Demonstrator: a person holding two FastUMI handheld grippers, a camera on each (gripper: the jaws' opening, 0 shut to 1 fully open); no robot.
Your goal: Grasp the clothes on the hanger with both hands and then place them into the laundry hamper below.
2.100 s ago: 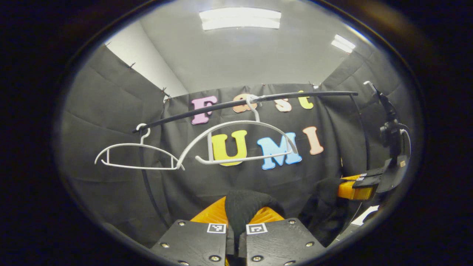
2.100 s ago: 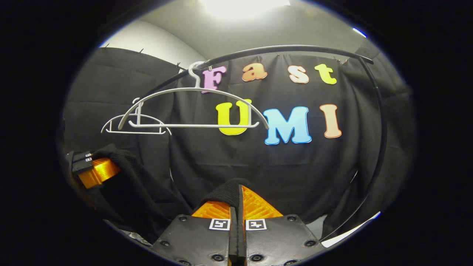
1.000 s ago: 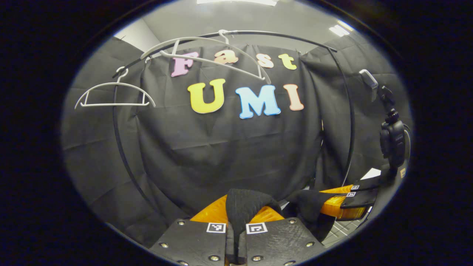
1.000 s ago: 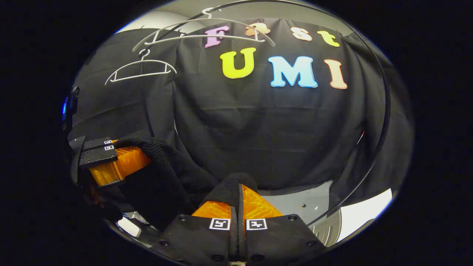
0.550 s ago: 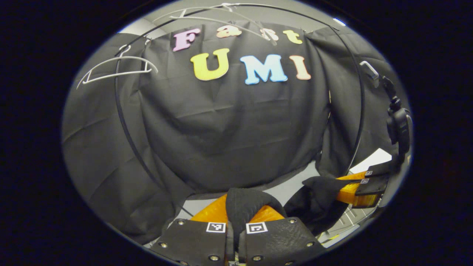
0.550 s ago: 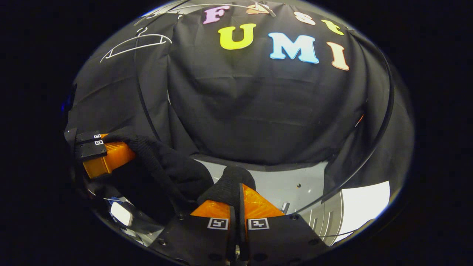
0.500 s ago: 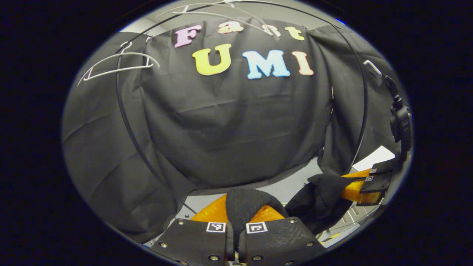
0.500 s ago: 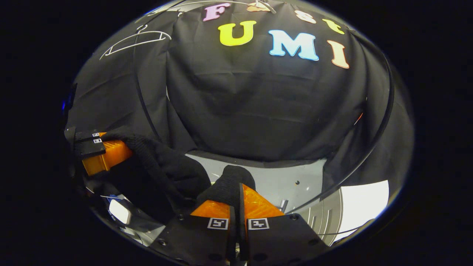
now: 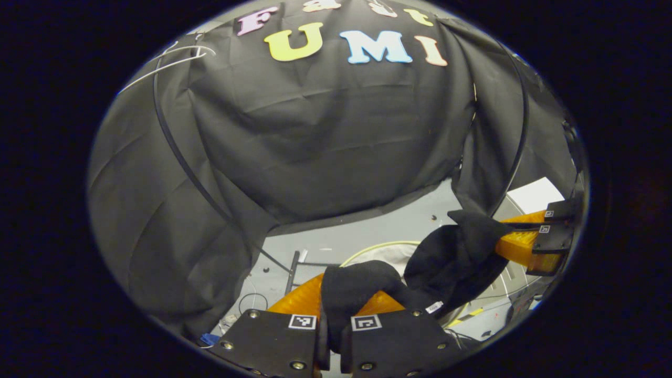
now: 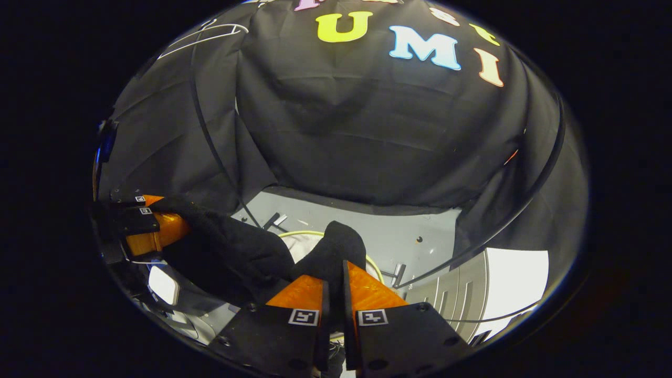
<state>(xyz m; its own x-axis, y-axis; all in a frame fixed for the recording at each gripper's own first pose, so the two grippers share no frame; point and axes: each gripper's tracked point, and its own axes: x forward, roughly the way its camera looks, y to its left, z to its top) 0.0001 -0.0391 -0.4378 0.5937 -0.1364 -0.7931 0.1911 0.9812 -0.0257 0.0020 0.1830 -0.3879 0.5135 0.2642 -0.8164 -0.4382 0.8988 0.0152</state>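
Hanging between the two tools is a black knitted garment (image 9: 457,260), its cloth sagging in a dark fold from one grip to the other. In the left gripper view, the left gripper (image 9: 336,294) has its two fingers pressed together on a bunched hump of the garment, which rises between the fingertips and spills over them. Farther off at the right edge of that view, the right gripper (image 9: 512,239) is seen side-on with a corner of the same cloth drawn into its closed fingers. In the right gripper view, the right gripper (image 10: 336,286) is likewise pinching the garment (image 10: 231,252), a rounded knob of knit standing up just ahead of its fingertips (a narrow slit remains between the fingers lower down). The left gripper (image 10: 173,223) shows at the left edge there, with the cloth running from it toward the centre. Below the garment sits the laundry hamper (image 9: 375,245), its pale rim and light lining (image 10: 302,247) partly hidden by the hanging cloth; the garment is above the opening and I cannot tell whether it touches the rim. A black curved rail (image 9: 178,152) of the rack stands against the booth wall, and a white hanger (image 9: 168,55) hangs bare near the top left. The floor (image 9: 367,231) is grey.
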